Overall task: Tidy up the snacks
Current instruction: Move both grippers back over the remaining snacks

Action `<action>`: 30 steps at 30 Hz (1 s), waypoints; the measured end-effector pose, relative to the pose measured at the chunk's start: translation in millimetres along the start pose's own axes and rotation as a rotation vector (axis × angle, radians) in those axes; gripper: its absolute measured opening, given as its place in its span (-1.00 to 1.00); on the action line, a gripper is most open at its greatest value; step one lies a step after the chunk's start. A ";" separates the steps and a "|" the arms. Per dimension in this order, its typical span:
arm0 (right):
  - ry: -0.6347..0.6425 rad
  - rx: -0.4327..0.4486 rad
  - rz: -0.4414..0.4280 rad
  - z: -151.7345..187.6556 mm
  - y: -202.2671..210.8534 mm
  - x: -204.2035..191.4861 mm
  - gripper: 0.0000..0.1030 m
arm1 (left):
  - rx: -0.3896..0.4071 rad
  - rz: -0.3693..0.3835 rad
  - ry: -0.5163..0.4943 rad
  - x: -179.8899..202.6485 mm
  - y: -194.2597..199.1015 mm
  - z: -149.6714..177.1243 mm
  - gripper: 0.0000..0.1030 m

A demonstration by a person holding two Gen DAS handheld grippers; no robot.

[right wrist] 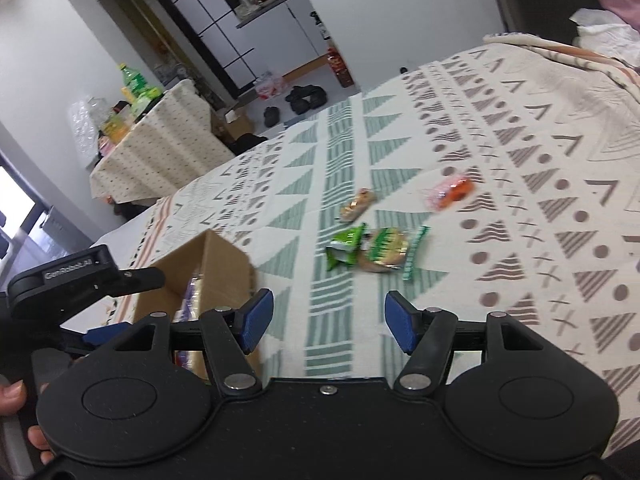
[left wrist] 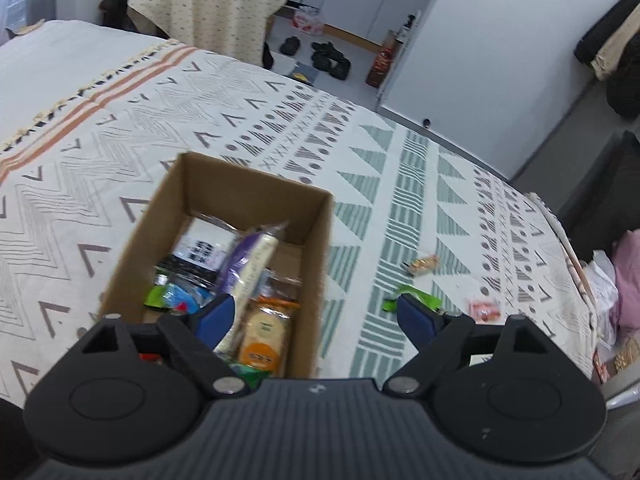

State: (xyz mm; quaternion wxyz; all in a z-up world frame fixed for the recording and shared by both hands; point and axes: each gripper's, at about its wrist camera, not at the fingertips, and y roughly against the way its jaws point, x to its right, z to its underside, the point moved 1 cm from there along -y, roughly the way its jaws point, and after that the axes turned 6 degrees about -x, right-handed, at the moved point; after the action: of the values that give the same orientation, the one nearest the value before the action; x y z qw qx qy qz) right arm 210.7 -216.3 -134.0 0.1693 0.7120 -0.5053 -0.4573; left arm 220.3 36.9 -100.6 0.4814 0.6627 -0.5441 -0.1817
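Note:
A brown cardboard box [left wrist: 320, 240] sits on the patterned bedspread and holds several snack packets, among them an orange cracker pack [left wrist: 266, 340] and a purple-and-cream pack [left wrist: 248, 264]. My left gripper [left wrist: 316, 316] is open and empty, above the box's near right wall. Loose on the bedspread to the right lie a green packet [right wrist: 346, 246], a green-striped cracker pack [right wrist: 386, 250], a small brown snack [right wrist: 358, 203] and an orange-red packet [right wrist: 450, 191]. My right gripper [right wrist: 328, 320] is open and empty, short of these snacks. The box [right wrist: 216, 264] shows at its left.
The bedspread [left wrist: 400, 184] covers a bed whose far edge drops to a floor with shoes [left wrist: 330, 60]. A cloth-covered table [right wrist: 160, 148] with bottles stands beyond. The left gripper's body [right wrist: 80, 276] shows at left in the right wrist view. Pink bedding [left wrist: 628, 280] lies at the right.

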 end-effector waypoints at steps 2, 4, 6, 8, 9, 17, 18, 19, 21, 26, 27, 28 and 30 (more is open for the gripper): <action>-0.013 0.006 0.004 0.4 1.4 8.8 0.33 | -0.010 0.004 -0.013 5.5 -3.0 2.0 0.81; -0.022 0.016 0.006 0.6 2.9 16.9 0.40 | -0.022 0.000 -0.023 11.0 -6.6 3.9 0.82; -0.031 0.026 0.006 1.6 4.0 23.0 0.50 | -0.034 0.020 -0.030 15.8 -9.1 5.8 0.82; -0.040 0.029 0.006 2.0 4.4 29.3 0.54 | -0.036 0.036 -0.043 21.8 -10.4 7.7 0.82; -0.040 0.031 0.004 2.6 4.5 31.9 0.55 | -0.035 0.043 -0.053 25.5 -11.0 8.4 0.82; -0.088 0.041 -0.050 4.2 2.8 58.9 0.56 | -0.085 0.081 -0.149 55.4 -26.3 11.2 0.82; -0.084 0.041 -0.060 3.8 2.3 58.7 0.56 | -0.096 0.081 -0.170 58.3 -30.2 10.9 0.82; -0.076 0.040 -0.070 2.9 0.8 58.1 0.56 | -0.106 0.076 -0.179 59.6 -33.9 10.9 0.82; -0.070 0.039 -0.093 0.7 -4.0 58.6 0.56 | -0.121 0.070 -0.173 60.8 -40.6 9.8 0.82; -0.097 0.042 -0.120 -5.1 -19.0 66.2 0.56 | -0.122 0.078 -0.230 74.4 -50.2 6.4 0.82; -0.098 0.043 -0.120 -5.8 -21.4 67.0 0.56 | -0.119 0.079 -0.242 77.9 -52.0 5.3 0.82; -0.099 0.042 -0.119 -6.6 -24.1 67.6 0.55 | -0.116 0.079 -0.251 80.8 -54.1 4.2 0.82; -0.100 0.040 -0.123 -7.9 -29.1 69.1 0.53 | -0.113 0.077 -0.263 85.2 -59.5 2.0 0.82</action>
State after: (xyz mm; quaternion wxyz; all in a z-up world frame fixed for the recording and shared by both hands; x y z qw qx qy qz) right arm 238.5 -265.9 -183.5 0.1011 0.7211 -0.4776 -0.4916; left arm 280.3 -43.7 -127.2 0.4491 0.5838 -0.6164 -0.2786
